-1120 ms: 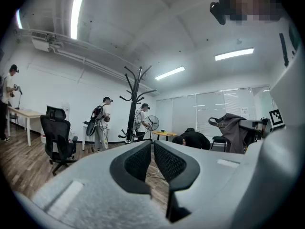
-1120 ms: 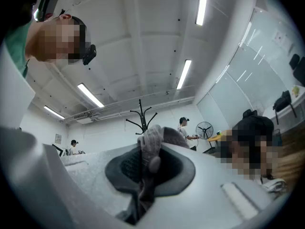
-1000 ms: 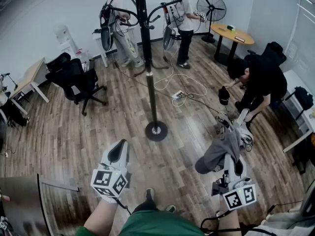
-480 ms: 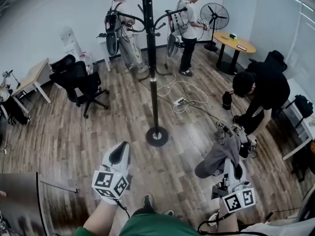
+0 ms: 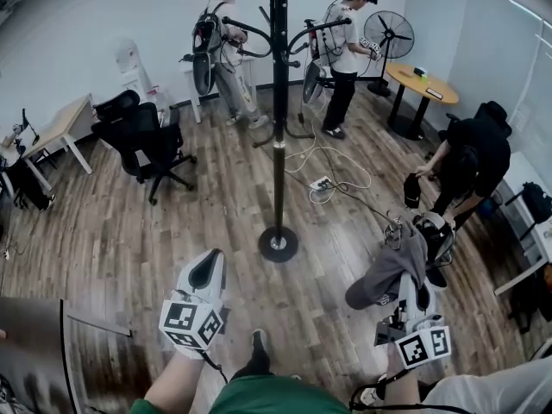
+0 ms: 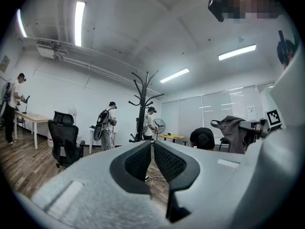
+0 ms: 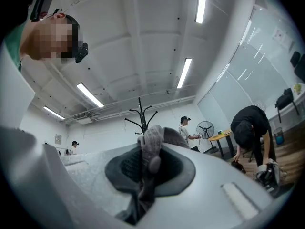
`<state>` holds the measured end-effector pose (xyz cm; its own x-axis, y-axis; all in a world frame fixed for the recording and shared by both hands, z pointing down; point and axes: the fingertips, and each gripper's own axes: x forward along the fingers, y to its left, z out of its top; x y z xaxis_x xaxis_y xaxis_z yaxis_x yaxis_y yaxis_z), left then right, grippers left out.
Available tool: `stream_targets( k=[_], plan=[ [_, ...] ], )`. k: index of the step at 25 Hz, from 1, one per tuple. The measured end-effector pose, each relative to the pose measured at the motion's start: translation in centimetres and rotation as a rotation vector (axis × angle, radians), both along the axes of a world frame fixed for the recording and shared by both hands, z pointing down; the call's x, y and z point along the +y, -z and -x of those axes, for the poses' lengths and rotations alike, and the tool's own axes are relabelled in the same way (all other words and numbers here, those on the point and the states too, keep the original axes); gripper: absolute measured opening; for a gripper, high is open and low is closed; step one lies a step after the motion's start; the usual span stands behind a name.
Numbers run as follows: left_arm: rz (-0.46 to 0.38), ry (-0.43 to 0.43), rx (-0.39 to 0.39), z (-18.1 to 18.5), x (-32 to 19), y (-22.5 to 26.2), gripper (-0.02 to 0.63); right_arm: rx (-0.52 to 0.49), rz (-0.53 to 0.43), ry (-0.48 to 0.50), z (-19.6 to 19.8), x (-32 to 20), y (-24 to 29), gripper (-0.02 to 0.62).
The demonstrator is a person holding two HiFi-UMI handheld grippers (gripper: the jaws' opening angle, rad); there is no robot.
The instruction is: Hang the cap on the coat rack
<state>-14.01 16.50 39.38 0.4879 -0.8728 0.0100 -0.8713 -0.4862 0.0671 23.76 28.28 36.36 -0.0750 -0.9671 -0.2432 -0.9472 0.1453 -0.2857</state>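
Here, the right gripper (image 5: 416,247) clamps the grey cap (image 5: 384,276); the left gripper (image 5: 210,266) is closed, empty. Bare floor (image 5: 228,222) separates both from the coat rack (image 5: 280,128) at twelve o'clock.

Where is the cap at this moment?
Head view, lower right: the grey cap hangs clamped in the right gripper, to the right of the base of the coat rack, not on a hook.

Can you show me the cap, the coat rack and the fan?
cap (image 5: 384,272): head view, its grey crown.
coat rack (image 5: 278,179): head view, middle of its pole.
fan (image 5: 394,34): head view, its round cage.
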Motion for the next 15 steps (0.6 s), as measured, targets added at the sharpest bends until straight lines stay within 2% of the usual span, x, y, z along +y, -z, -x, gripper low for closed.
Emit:
stream_targets(
  k=[7, 15],
  plan=[
    [0.014, -0.036, 0.024, 0.9, -6.8, -1.0, 0.031, 0.016, 0.024, -0.036, 1.1, -5.5, -0.1, 0.025],
    [0.031, -0.061, 0.029, 3.4, -15.2, -1.8, 0.030, 0.025, 0.053, -0.084, 3.1, -12.5, -0.3, 0.025]
  ],
)
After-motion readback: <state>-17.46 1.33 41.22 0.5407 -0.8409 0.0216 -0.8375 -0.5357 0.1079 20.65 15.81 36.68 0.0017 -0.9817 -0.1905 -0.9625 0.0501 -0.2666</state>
